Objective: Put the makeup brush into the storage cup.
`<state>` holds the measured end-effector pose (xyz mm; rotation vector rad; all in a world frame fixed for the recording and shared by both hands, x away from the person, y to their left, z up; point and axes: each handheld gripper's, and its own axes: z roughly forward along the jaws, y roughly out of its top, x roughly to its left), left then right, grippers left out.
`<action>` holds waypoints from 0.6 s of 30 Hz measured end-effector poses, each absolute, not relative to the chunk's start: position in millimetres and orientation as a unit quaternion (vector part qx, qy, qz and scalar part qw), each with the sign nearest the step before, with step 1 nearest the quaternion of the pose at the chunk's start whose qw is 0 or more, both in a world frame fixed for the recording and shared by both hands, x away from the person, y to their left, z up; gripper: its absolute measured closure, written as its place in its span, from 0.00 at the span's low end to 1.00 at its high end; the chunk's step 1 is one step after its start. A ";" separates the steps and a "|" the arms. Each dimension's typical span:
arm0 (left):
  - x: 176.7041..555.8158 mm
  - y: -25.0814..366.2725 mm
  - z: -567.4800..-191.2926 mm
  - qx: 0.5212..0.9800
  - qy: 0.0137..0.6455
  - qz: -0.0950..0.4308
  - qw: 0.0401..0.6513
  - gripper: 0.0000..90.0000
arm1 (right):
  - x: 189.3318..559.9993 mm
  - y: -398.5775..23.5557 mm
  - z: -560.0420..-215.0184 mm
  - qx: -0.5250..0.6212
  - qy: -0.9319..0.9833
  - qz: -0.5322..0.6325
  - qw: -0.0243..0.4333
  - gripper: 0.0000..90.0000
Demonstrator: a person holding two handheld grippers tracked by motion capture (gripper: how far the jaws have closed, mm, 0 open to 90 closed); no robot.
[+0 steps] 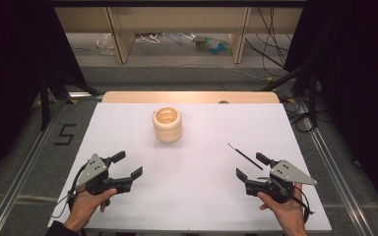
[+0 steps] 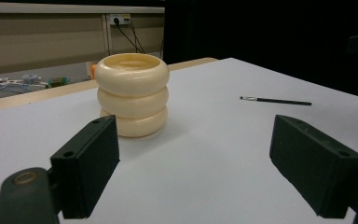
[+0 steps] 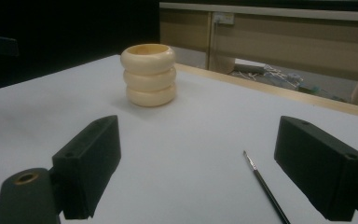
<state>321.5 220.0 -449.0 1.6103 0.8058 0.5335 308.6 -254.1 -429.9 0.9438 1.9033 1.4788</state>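
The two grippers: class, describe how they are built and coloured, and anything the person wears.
Each is black with two blocky jaws. The left gripper and right gripper each carry a grey three-cornered plate with small holes and trail a thin cable. A dark sleeve edge shows at the left wrist.

place: lab recording bay | signs: black curtains (image 1: 10,73) on left and right; metal rails (image 1: 24,162) on floor; loose cables (image 1: 270,44) far right; white-covered tabletop (image 1: 192,182); taped floor number (image 1: 65,133) at left
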 end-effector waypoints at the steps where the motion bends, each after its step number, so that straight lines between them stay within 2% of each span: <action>1: 321.7 220.1 -448.9 0.692 0.346 0.230 0.591 0.17 | 309.0 -253.6 -430.2 0.350 0.705 0.552 0.275 0.17; 18: 322.2 218.9 -449.4 0.695 0.343 0.230 0.589 0.17 | 310.4 -251.4 -429.8 0.349 0.721 0.534 0.272 0.18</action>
